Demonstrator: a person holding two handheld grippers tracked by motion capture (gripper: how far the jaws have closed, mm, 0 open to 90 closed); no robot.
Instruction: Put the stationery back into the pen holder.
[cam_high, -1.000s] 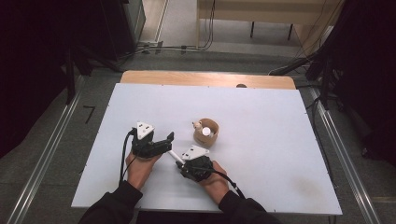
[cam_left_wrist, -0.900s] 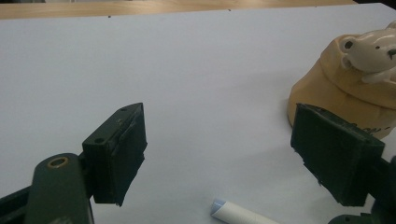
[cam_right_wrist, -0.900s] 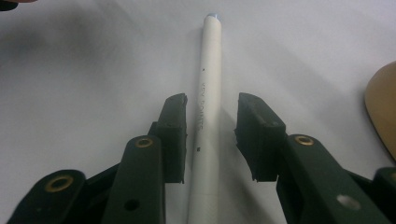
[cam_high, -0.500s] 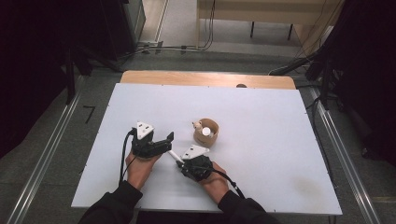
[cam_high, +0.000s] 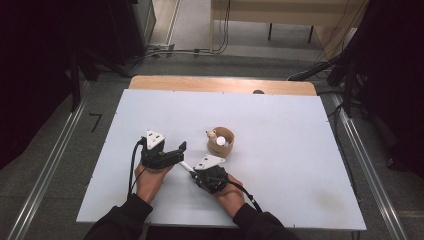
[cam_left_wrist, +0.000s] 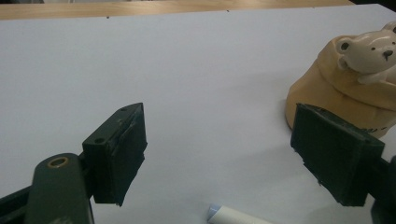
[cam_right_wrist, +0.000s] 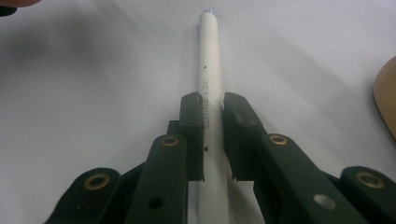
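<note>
At the near edge of the white surface (cam_high: 300, 130), the right tool (cam_right_wrist: 213, 135) has just been closing and now clamps a white pen (cam_right_wrist: 208, 70). The left tool (cam_left_wrist: 233, 154) stands wide open and empty beside it. The pen is gripped; carrying it to the bear-faced holder (cam_high: 220, 141) at the right remains.

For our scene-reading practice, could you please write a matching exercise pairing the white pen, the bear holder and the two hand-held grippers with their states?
1. white pen
2. bear holder
3. left hand-held gripper
4. right hand-held gripper

a. jaws apart, nothing between them
b. clamped between two pads
c. tan, standing on the white table
d. shut on a slim barrel

Pairs: 1-b, 2-c, 3-a, 4-d
</note>
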